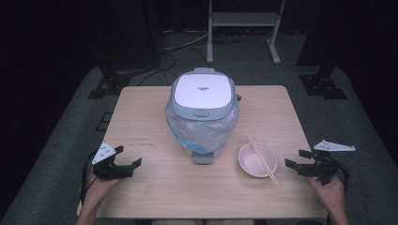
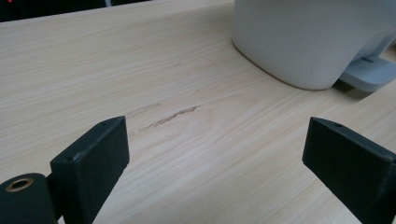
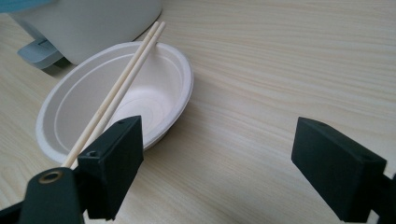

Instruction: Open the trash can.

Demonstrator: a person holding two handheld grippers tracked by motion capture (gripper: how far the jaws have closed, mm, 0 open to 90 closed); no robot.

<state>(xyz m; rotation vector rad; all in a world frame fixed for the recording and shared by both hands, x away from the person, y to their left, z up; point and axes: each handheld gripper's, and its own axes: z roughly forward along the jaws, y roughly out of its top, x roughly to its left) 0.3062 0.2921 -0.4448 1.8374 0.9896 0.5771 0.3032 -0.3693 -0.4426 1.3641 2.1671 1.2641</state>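
Near the right gripper [image 1: 300, 165]: a white paper bowl [image 1: 257, 159] on the table, a pair of wooden chopsticks [image 1: 263, 160] laid across its rim. Just left of the bowl, in the middle of the table, a white rice cooker [image 1: 202, 112] with closed lid, its body partly wrapped in clear plastic.

Right gripper: jaws spread wide, nothing between them, nothing touched; in the right gripper view the fingers [image 3: 116, 163] over bare wood, the bowl [image 3: 116, 100] close in front of the left one, chopsticks [image 3: 121, 88] running toward it. Held by the right hand [image 1: 331, 190] at the right table edge.

Left gripper [image 1: 126, 164]: jaws also wide apart, empty, in the left hand [image 1: 96, 187] at the left edge. In the left gripper view, fingers [image 2: 93, 158] above the tabletop, cooker base [image 2: 308, 42] well ahead.

Surface: light wooden table [image 1: 155, 187], a faint dark mark [image 2: 173, 115] in the grain. Around it: grey carpet floor [image 1: 56, 154], dark room, black stand feet, cables, a metal frame [image 1: 244, 28] behind.
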